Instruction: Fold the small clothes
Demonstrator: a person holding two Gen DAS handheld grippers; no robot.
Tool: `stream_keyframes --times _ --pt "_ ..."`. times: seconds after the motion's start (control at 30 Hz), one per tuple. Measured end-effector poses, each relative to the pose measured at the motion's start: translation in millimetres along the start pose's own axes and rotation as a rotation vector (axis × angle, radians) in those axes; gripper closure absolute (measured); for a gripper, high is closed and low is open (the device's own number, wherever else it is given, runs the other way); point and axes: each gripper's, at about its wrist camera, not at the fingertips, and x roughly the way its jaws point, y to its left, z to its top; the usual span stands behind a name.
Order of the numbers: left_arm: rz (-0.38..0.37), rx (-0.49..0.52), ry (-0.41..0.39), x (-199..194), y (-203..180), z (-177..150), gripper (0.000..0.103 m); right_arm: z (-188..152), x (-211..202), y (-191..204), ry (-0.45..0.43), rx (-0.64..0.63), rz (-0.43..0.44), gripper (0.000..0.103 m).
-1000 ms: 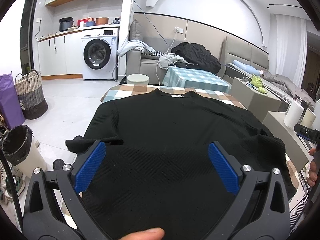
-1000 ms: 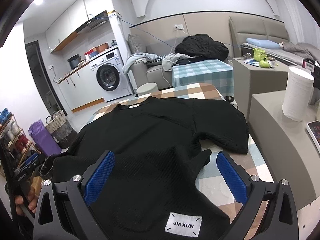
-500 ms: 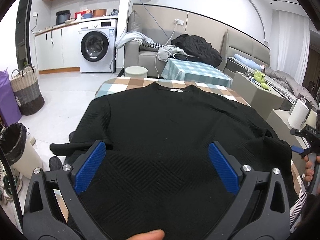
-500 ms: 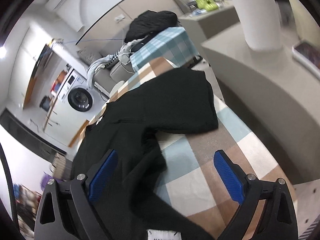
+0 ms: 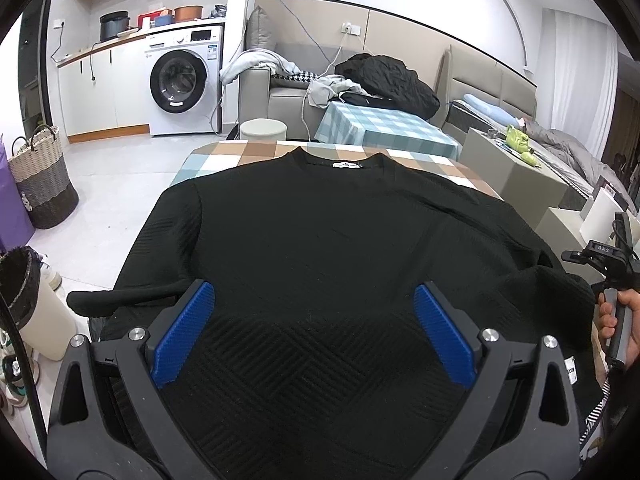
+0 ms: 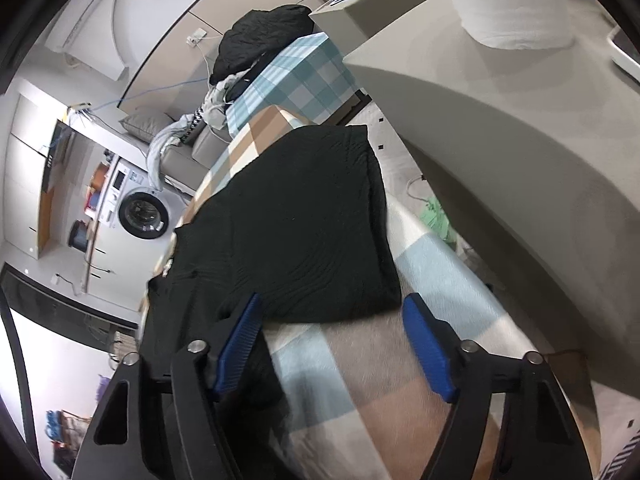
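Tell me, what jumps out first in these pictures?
A black top lies spread flat across a checked table, collar at the far end. Blue-padded claws frame each view: the left claw hangs open over the hem, and the right claw is open beside the right sleeve. Behind, a washing machine stands by the wall.

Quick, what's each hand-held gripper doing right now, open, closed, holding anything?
Left hand-held gripper: open, over the black shirt, holding nothing.
Right hand-held gripper: open, by the shirt's sleeve, holding nothing.
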Motion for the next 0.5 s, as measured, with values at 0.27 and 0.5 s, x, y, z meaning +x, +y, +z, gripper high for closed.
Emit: stream_keyframes --times 0.27,0.5 --pt "-0.016 -0.009 0.010 18 0 4 0.003 11 17 16 -0.053 -0.094 -0.181 0.088" --pt "-0.028 -0.033 0.002 14 10 1 0.003 35 -1 48 -0.151 -0.158 -0.154 0.089"
